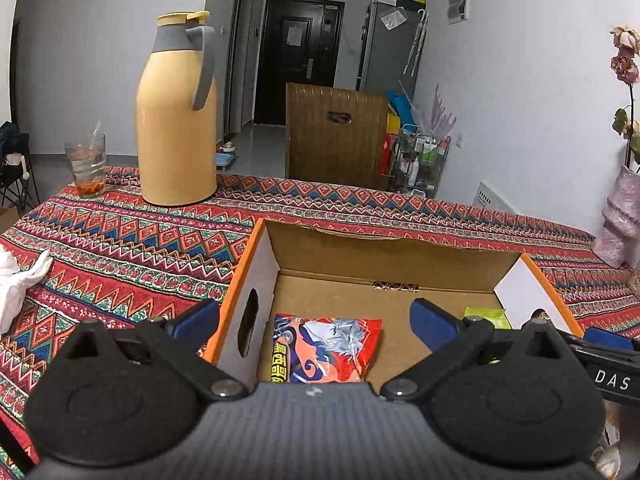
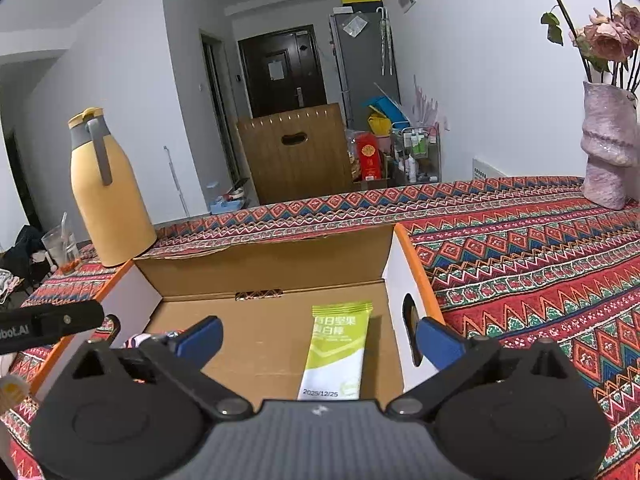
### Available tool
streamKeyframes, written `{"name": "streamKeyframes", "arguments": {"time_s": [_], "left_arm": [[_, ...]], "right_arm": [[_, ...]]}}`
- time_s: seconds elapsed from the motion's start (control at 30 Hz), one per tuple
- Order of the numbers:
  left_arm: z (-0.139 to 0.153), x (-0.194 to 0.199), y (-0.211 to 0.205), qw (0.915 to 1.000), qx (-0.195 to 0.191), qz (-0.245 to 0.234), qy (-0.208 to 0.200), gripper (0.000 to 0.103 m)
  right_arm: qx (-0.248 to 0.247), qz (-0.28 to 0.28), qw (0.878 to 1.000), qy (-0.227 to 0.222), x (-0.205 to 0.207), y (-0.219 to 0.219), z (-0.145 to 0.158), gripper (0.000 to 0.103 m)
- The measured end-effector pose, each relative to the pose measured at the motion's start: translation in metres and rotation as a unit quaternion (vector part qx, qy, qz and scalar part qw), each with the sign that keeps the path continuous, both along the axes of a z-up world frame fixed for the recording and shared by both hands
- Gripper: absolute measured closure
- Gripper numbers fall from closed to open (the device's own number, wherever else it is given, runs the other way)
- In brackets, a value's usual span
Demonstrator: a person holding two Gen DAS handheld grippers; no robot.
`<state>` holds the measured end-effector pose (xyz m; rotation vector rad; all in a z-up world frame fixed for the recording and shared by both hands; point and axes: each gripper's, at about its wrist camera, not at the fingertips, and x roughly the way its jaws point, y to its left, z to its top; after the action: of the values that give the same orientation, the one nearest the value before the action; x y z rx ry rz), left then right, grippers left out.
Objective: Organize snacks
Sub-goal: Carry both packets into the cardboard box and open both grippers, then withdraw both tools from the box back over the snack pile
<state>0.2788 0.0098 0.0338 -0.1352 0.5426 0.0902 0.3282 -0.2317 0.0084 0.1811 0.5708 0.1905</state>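
Snacks already lay in the cardboard box [image 1: 400, 256] on the patterned worktop [image 1: 120, 248], and we take that box as our landmark. At its left end, just inside the wall with the oval handle hole, the red-and-blue snack bag [image 1: 326, 350] lay flat on the floor, directly ahead of and below our left hand-held gripper [image 1: 316, 320]. That gripper's blue pads stood wide apart, one outside the box's left wall and one over its middle, pressing on nothing.

Toward the box's right end, the green-and-white bar packet [image 2: 338, 350] lay flat with its long axis running from the near side to the far wall, close beside the right wall. Our right hand-held gripper [image 2: 318, 342] hung just above and before it, jaws likewise spread wide and empty, one pad outside the right wall.

We judged each packet nearer its own side's gripper. The near ends of both packets were hidden behind the gripper bodies, so we could not tell whether more snacks waited below. Beyond the box's left end stood a yellow flask [image 1: 176, 120].
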Motion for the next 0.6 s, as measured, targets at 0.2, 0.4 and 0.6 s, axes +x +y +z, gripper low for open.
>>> {"name": "streamKeyframes", "arguments": {"time_s": [0.2, 0.4, 0.6], "left_arm": [[0.013, -0.007, -0.005, 0.9999, 0.008, 0.004, -0.008, 0.0], [0.03, -0.023, -0.008, 0.9995, 0.026, 0.002, -0.015, 0.0], [0.039, -0.053, -0.003, 0.9994, 0.027, 0.004, -0.023, 0.0]], "right_arm": [[-0.005, -0.007, 1.0, -0.021, -0.007, -0.002, 0.013, 0.0], [-0.01, -0.017, 0.999, -0.048, -0.025, -0.006, 0.036, 0.0], [-0.016, -0.016, 0.998, -0.057, -0.054, -0.009, 0.05, 0.0]]}}
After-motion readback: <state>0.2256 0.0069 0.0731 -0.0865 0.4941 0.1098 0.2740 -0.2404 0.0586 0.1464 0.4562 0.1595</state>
